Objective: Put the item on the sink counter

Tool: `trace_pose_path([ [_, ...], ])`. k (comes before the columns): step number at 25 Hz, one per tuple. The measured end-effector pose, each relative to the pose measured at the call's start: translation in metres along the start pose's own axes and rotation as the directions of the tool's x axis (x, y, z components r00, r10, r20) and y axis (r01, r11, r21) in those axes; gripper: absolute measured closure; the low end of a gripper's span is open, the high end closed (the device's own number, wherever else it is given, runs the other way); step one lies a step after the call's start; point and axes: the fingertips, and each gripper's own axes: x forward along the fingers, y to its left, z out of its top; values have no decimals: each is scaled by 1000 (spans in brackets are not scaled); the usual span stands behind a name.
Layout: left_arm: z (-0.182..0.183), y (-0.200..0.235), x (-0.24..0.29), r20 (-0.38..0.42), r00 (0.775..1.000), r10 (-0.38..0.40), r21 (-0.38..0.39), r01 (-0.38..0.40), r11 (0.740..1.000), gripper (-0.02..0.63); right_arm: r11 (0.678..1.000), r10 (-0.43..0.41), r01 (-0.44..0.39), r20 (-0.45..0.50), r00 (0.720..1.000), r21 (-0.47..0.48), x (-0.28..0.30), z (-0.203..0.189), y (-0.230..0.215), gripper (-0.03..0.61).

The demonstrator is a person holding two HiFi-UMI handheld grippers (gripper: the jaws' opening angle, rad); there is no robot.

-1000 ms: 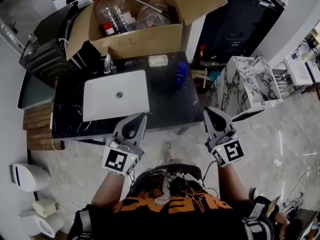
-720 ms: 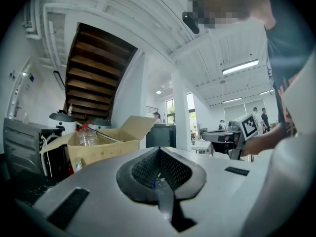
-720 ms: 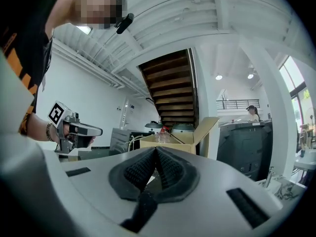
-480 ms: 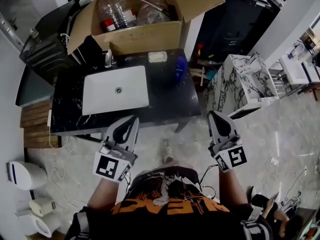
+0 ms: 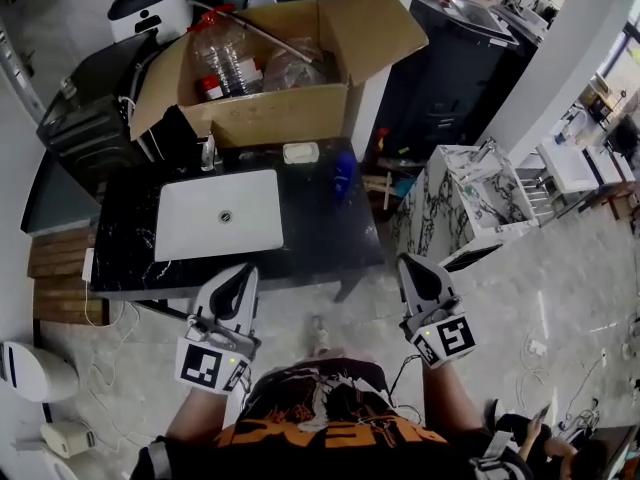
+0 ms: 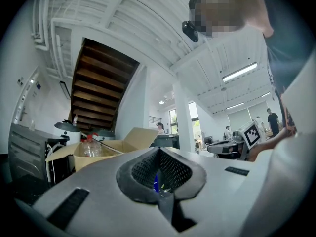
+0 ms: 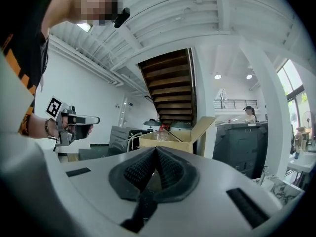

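A blurred blue item sits on the black sink counter, right of the white basin. It is well apart from both grippers, at 1 o'clock from the left gripper and 11 o'clock from the right gripper. Both grippers are empty, with their jaws closed together. The item's long axis seems to run toward 12 o'clock, but whether it stands upright cannot be told.

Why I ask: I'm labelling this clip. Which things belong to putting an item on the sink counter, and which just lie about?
Job: black counter, white sink, left claw and right claw, both shut and empty.
Lying about: cardboard box, plastic bottle inside it, marble cabinet.
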Motion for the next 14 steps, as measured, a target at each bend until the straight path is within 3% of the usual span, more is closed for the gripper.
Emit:
trace_pose_path([
  [14,-5,1,26,-17,999,-50,-12,50,999,595,997,-74,73,-36,997,-26,-12,3,-27,566],
])
